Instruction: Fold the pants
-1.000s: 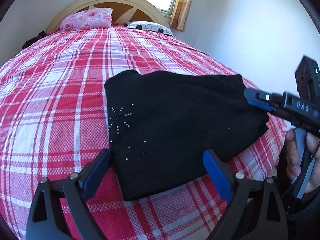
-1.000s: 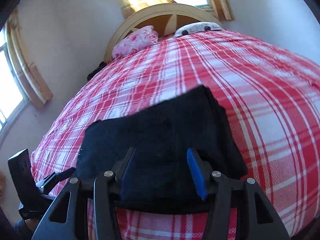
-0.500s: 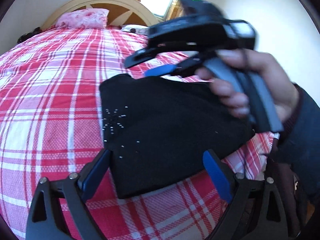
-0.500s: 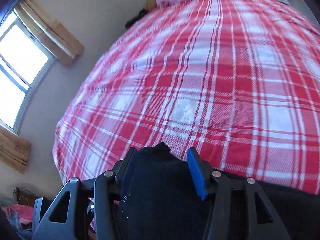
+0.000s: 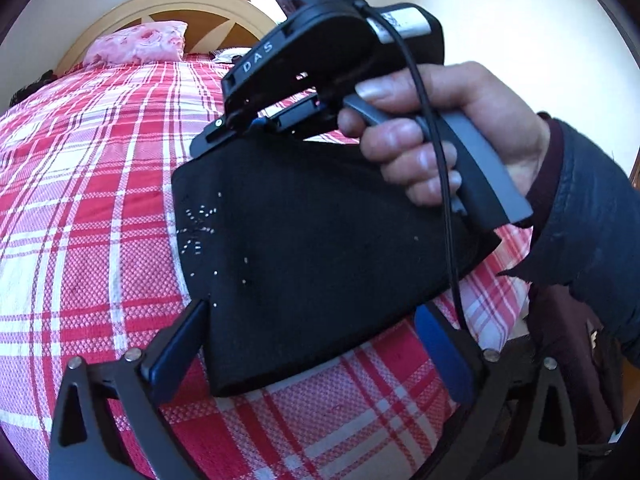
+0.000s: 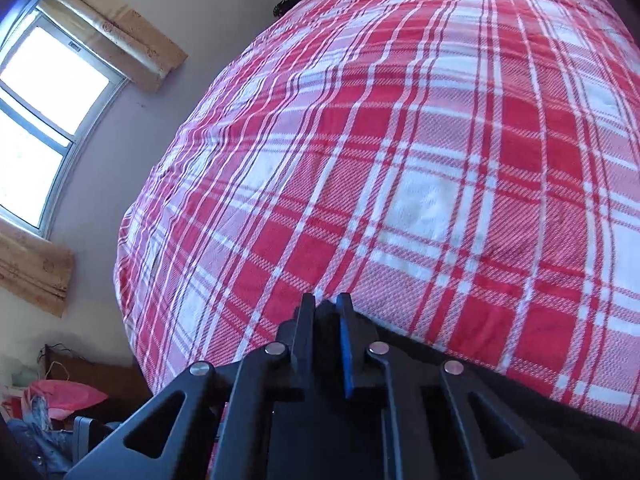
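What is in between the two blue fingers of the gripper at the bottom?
In the left wrist view, the near end of the folded black pants lies between the open left hand-held gripper's fingers, on the plaid bedspread.

In the left wrist view, bare plaid bedspread (image 5: 80,208) lies open across the left half. The right hand (image 5: 436,136) and its right gripper (image 5: 224,136) block the upper right, over the folded pants (image 5: 320,248). Headboard (image 5: 176,12) and pillow (image 5: 136,44) close the top.

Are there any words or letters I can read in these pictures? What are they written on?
"DAS": white letters on the black body of the right gripper, seen from the left wrist camera.
The white label on top of that gripper has small dark print, too blurred to read.
The right wrist view shows no words.
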Demonstrator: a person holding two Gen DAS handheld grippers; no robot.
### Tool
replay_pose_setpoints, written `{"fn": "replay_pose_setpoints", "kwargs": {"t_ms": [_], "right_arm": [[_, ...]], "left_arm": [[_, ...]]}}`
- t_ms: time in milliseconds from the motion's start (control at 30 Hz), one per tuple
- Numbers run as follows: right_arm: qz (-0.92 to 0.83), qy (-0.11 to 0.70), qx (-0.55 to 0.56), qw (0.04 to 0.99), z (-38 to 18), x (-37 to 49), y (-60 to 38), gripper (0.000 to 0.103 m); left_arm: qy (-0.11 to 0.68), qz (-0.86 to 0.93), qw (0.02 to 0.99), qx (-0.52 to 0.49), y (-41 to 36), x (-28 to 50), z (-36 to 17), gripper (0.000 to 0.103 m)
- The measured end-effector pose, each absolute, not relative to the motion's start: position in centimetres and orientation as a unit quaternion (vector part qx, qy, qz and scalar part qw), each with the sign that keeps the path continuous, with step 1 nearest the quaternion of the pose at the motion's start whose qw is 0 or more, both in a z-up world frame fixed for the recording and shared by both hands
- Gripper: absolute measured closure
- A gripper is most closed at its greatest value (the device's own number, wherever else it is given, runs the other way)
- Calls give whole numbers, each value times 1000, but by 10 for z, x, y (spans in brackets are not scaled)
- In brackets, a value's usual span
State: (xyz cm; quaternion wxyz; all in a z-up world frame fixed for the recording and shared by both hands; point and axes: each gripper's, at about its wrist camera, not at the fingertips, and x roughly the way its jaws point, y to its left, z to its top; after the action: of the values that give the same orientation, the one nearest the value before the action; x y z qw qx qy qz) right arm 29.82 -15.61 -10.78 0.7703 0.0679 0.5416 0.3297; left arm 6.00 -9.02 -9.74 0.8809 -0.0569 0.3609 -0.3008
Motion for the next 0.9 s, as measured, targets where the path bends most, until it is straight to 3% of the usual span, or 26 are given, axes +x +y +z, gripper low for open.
{"fn": "replay_pose_setpoints", "kwargs": {"t_ms": [233, 333, 367, 400, 600, 900], "right_arm": [[306, 551, 69, 774, -124, 305, -161, 93], [312, 533, 79, 782, -111, 295, -164, 80], [307, 529, 83, 787, -105, 291, -167, 66], [297, 517, 84, 799, -96, 283, -174, 60], [236, 436, 38, 868, -62, 200, -216, 59], [129, 395, -27, 909, -92, 108, -262, 59]], "left_arm": [[360, -299, 880, -74, -84, 62, -98, 0], [361, -294, 880, -91, -78, 61, -97, 0], [363, -293, 880, -93, -77, 60, -96, 0], [364, -292, 879, -94, -77, 60, -96, 0], [370, -260, 886, -100, -71, 62, -87, 0], [397, -210, 891, -63, -77, 70, -94, 0]]}}
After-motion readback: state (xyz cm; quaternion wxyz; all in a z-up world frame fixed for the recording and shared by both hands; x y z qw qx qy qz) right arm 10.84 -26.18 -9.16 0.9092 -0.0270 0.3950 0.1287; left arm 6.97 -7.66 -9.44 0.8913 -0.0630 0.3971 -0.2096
